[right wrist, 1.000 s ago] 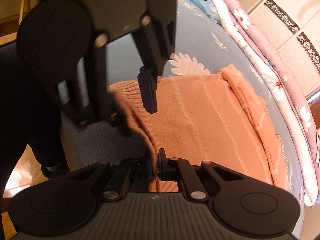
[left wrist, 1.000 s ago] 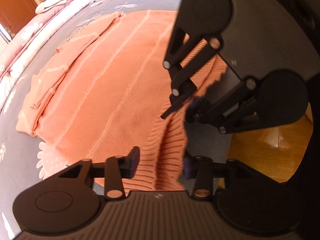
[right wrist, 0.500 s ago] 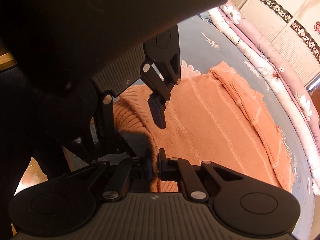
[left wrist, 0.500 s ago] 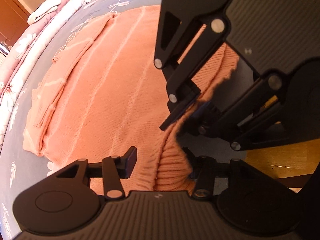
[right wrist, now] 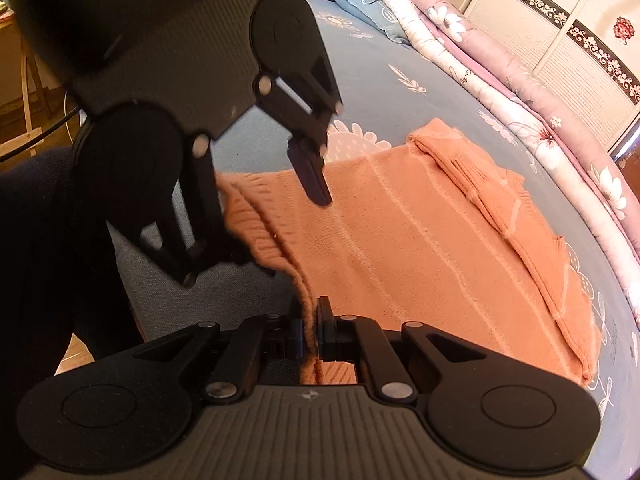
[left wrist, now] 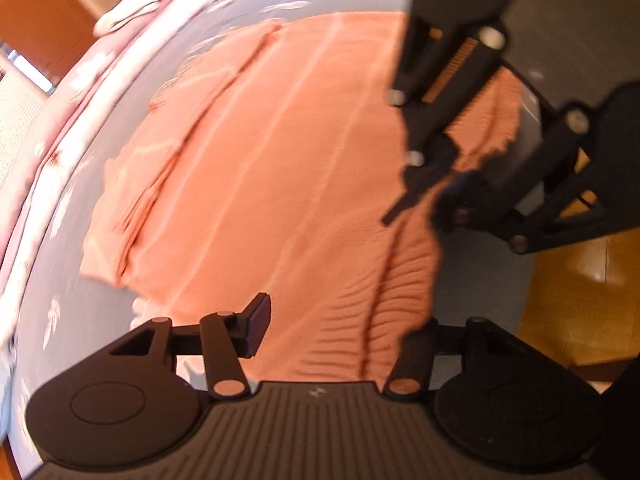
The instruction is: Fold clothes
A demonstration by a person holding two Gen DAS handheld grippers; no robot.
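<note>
Right gripper (right wrist: 310, 330) pinches the orange sweater's ribbed hem (right wrist: 276, 236); left gripper (left wrist: 340, 320) is opening around that hem, pads clear. Ahead of both, the sweater (left wrist: 260, 168) lies flat on the blue floral bedsheet (right wrist: 380, 76) (sleeve seemingly folded in). Lengthwise fold remains.

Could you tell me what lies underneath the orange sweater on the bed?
The orange sweater lies on a blue bedsheet with white prints, which shows all around it. A white print runs under its edge; anything else beneath is covered.

Orange knit sweater (right wrist: 420, 248) spread flat on blue floral bedsheet, sleeve folded inward, ribbed hem lifted.
</note>
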